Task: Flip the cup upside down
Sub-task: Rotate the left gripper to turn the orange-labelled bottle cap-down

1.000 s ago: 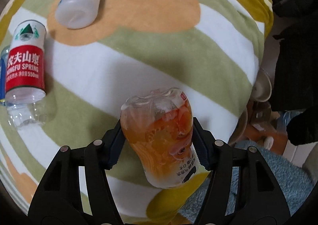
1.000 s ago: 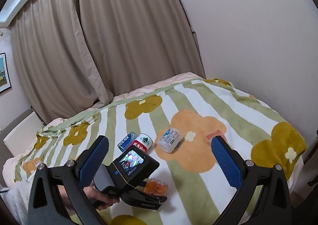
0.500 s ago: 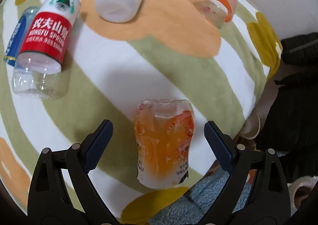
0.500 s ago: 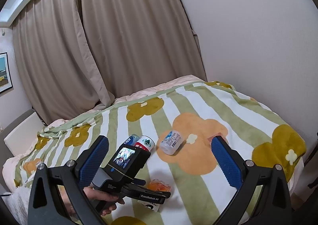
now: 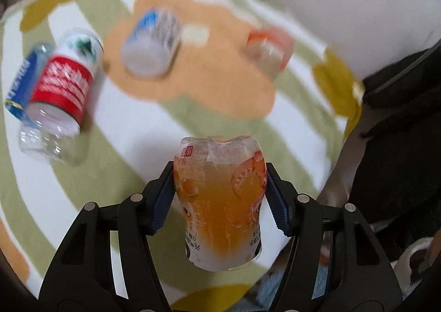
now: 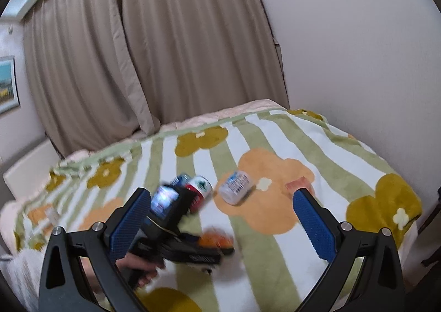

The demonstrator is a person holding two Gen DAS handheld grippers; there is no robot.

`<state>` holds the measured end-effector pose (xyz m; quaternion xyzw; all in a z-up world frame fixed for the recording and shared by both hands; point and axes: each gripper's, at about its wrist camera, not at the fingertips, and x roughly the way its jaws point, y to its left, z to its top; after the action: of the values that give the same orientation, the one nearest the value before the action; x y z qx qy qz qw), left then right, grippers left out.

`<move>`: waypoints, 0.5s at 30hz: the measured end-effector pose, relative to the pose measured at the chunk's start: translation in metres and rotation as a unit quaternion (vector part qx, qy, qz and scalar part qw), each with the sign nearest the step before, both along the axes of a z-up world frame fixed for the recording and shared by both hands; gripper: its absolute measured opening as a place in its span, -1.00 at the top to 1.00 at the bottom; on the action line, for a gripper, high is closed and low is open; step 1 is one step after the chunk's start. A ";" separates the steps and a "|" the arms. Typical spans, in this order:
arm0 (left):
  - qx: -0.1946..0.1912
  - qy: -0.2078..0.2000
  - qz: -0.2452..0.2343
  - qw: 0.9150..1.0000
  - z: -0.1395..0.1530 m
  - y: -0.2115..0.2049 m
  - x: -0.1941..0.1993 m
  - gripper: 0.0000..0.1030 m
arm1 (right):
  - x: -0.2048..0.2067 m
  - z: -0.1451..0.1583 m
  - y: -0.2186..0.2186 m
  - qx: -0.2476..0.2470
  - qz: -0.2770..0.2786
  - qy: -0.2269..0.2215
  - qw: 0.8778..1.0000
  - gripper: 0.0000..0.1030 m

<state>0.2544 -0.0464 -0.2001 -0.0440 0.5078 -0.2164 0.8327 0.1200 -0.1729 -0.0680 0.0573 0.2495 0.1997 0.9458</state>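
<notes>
Two views split the scene between them. Only the left wrist camera shows the grasp closely: the left gripper (image 5: 220,196) is clamped on the clear plastic cup with the orange fruit-print label (image 5: 220,210), both blue pads (image 5: 162,199) pressed against its sides, the cup held above the striped, flower-patterned fleece blanket (image 5: 132,130). Only the right wrist camera shows the room: beige curtains (image 6: 137,50), a pale wall (image 6: 358,50), and a person's hand (image 6: 140,268) gripping the left tool's handle. There the cup is a blurred orange patch (image 6: 216,240). The right gripper (image 6: 220,226) hangs spread wide with nothing between its fingers, well apart from the cup.

Near the cup's right side the blanket drops off the bed edge, with dark fabric (image 5: 399,146) beyond it. White and green stripes lie bare ahead of the cup.

Farther off lie a red-labelled clear bottle section (image 5: 60,94) touching a blue-labelled one (image 5: 19,83), a white cut bottle with blue print (image 5: 151,44) on the orange flower, and a small orange-rimmed clear cup (image 5: 267,47), all on their sides, blurred.
</notes>
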 end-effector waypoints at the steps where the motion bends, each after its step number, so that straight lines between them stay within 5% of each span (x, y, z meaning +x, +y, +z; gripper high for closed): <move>1: -0.007 -0.016 0.004 1.000 0.001 0.000 -0.003 -0.13 | -0.001 -0.006 0.000 -0.008 0.003 0.005 1.000 -1.00; 10: -0.007 -0.193 0.008 0.981 0.009 0.008 -0.031 -0.13 | 0.001 -0.078 0.005 -0.066 0.054 0.058 0.995 -1.00; 15: -0.015 -0.212 0.004 0.977 0.000 0.006 -0.035 -0.13 | 0.008 -0.118 0.009 -0.073 0.076 0.104 0.989 -1.00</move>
<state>0.2199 -0.0403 -0.2001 -0.0117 0.3164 -0.2256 0.9213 0.1282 -0.1642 -0.1864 -0.0110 0.3638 0.2450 0.8986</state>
